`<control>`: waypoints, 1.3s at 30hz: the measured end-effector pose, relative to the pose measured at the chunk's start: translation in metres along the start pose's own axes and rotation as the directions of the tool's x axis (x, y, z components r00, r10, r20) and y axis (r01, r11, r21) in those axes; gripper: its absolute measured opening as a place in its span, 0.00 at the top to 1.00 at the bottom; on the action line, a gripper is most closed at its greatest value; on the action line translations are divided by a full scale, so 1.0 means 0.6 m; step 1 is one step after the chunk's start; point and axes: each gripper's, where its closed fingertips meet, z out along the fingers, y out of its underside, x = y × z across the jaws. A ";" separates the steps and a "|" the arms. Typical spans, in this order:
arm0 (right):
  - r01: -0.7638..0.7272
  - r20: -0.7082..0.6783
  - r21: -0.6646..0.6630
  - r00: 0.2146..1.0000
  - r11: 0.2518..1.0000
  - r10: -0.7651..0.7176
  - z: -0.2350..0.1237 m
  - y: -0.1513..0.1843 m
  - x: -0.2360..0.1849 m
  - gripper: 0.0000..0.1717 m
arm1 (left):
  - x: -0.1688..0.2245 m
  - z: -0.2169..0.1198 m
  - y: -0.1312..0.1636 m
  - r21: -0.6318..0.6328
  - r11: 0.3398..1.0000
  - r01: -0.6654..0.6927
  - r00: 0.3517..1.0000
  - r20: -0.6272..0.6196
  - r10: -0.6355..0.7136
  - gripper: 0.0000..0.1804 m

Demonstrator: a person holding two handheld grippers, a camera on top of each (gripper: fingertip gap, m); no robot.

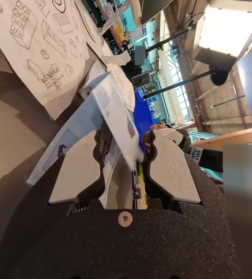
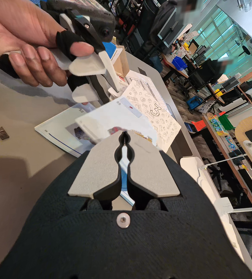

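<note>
An open instruction booklet (image 2: pixel 57 132) lies on the beige table (image 2: pixel 16 151). One white page (image 2: pixel 107 117) is lifted off it and blurred. My right gripper (image 2: pixel 124 132) is shut on that page's near edge. My left gripper (image 1: pixel 123 132) is open. The lifted page (image 1: pixel 114 108) stands between its fingers, touching neither pad. The booklet's pale blue spread (image 1: pixel 77 120) lies beneath. In the right wrist view a hand holds the left gripper (image 2: pixel 83 80) above the booklet's far side. The right gripper's body (image 1: pixel 205 157) shows past my left gripper's right finger.
A white paper bag printed with brick drawings (image 2: pixel 157 114) lies beside the booklet and also shows in the left wrist view (image 1: pixel 39 45). A cardboard box (image 2: pixel 120 63) stands behind. A small dark piece (image 2: pixel 2 132) lies on the table. A blue bin (image 1: pixel 141 114) stands beyond the page. There is about 9 cm between the tips of the two grippers. The small dark piece (image 2: pixel 2 132) is about 15 cm from both grippers' fingertips.
</note>
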 end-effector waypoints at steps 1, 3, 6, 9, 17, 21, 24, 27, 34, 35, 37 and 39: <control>0.003 0.002 0.000 1.000 1.000 -0.003 0.000 0.000 -0.001 1.00 | 0.002 0.000 -0.002 0.008 1.000 0.015 1.000 -0.022 -0.015 0.67; 0.012 0.008 0.000 1.000 1.000 -0.012 0.001 0.001 -0.005 1.00 | 0.005 -0.001 -0.006 0.026 0.999 0.045 0.997 -0.063 -0.044 0.73; 0.025 0.025 -0.012 0.999 1.000 -0.024 0.003 0.005 -0.014 1.00 | 0.006 -0.001 -0.007 0.031 0.998 0.055 0.995 -0.086 -0.052 0.77; 0.039 0.037 -0.023 0.999 0.999 -0.038 0.005 0.009 -0.019 0.98 | 0.014 0.000 -0.005 0.026 0.999 0.045 0.992 -0.119 -0.041 0.81; -0.009 0.200 -0.010 0.980 1.000 0.011 0.024 -0.001 -0.002 0.81 | 0.005 0.007 0.001 0.009 0.996 -0.088 0.995 -0.044 0.088 0.92; -0.115 0.369 0.026 0.924 0.993 0.097 0.053 -0.033 0.017 0.67 | 0.003 0.010 0.005 -0.010 0.981 -0.192 0.981 0.006 0.192 0.98; -0.130 0.479 0.052 0.873 0.990 0.089 0.082 -0.060 0.020 0.62 | 0.003 0.012 0.009 -0.036 0.962 -0.270 0.962 0.039 0.272 0.99; -0.057 0.560 0.031 0.828 0.998 0.030 0.112 -0.067 0.003 0.56 | 0.001 0.014 0.010 -0.052 0.945 -0.322 0.943 0.069 0.325 1.00; 0.094 0.694 -0.025 0.719 0.995 -0.050 0.135 -0.058 -0.048 0.51 | -0.009 0.013 0.008 -0.078 0.917 -0.392 0.906 0.138 0.399 1.00; 0.101 0.696 -0.026 0.716 0.995 -0.054 0.137 -0.057 -0.049 0.50 | -0.009 0.014 0.008 -0.079 0.916 -0.394 0.905 0.139 0.402 1.00; 0.102 0.696 -0.024 0.716 0.995 -0.057 0.137 -0.057 -0.050 0.50 | -0.009 0.014 0.008 -0.080 0.915 -0.395 0.904 0.140 0.403 1.00; 0.105 0.688 -0.018 0.722 0.994 -0.064 0.137 -0.059 -0.049 0.50 | -0.010 0.013 0.008 -0.080 0.915 -0.396 0.904 0.142 0.404 1.00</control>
